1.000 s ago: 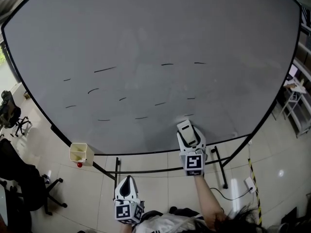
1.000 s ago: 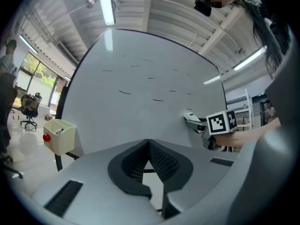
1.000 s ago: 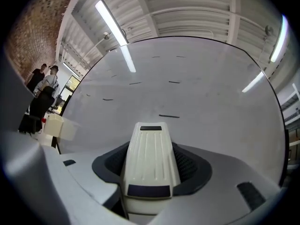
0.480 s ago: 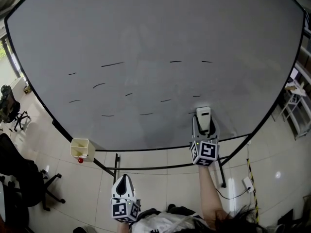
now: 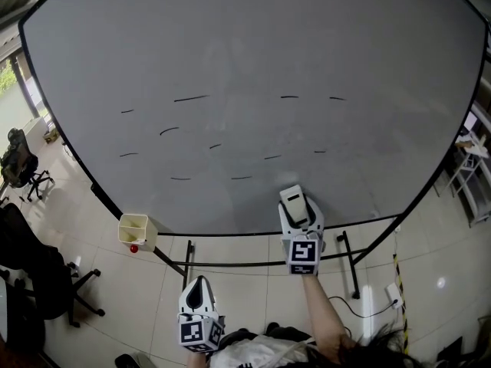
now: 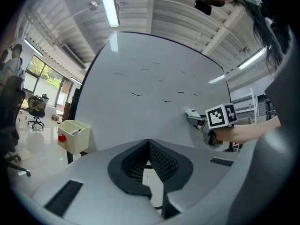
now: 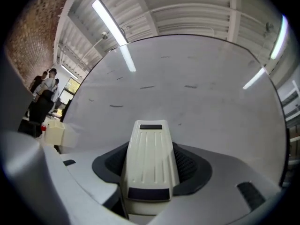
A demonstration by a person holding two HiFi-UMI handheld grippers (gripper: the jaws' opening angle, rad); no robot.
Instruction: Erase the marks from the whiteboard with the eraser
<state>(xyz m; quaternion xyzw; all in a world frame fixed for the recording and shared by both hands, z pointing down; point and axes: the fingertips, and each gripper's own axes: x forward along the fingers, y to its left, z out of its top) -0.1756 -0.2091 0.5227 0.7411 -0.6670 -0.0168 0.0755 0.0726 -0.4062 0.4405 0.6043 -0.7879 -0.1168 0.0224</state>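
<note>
The right gripper [image 5: 299, 215] is clamping the eraser [image 5: 294, 199] between its two jaws; the eraser is a cream block with a ribbed back, and in the right gripper view it is filling the gap and pointing up at the whiteboard [image 5: 253, 44]. In the head view the eraser is sitting over the board's lower part, just above the bottom frame edge and below the marks [image 5: 190, 98]; whether it is touching the surface I cannot tell. The marks are showing as short black strokes, scattered in loose rows across the middle of the board, all apart from the eraser. The left gripper [image 5: 200, 296] is hanging low, near the person's body and well apart from the board; its jaws are lying pressed together with nothing between them. A cream box [image 5: 133, 231] is hanging at the board's lower left frame, a small red ball [image 5: 133, 248] right beside it.
</note>
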